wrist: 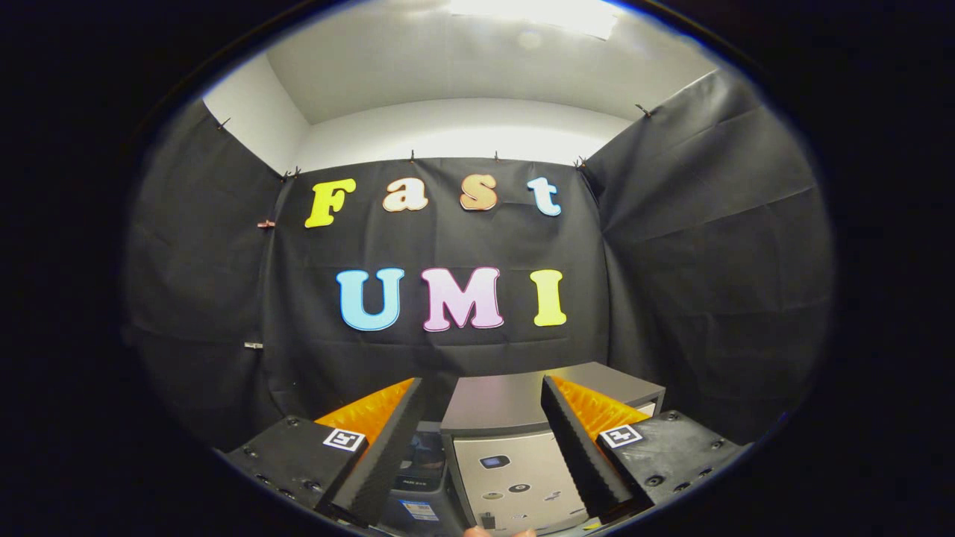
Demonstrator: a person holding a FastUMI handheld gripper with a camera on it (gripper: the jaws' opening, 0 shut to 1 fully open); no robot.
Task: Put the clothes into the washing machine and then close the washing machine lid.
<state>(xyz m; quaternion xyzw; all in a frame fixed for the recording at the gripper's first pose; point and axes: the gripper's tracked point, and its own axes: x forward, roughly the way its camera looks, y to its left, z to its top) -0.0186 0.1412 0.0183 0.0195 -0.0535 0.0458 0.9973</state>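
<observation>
Hand-held gripper (pixel 485 395) held level, facing the booth's black cloth wall (pixel 709 246); its two fingers (pixel 395 447) stand wide apart with nothing between the pads, orange ribbed backing visible on the outer side of each, a small square marker on each black finger mount. Washing machine (pixel 515 470) sits low, just ahead of and between the fingers: a grey-silver box with a flat grey top panel that appears to lie closed, and a lighter front face carrying a few small stickers or buttons, too small to make out. A darker object with a label (pixel 419 477) stands just beside the machine, behind the left finger; cannot tell what it is. Pale wall and a ceiling light (pixel 537 15) above the cloth.
</observation>
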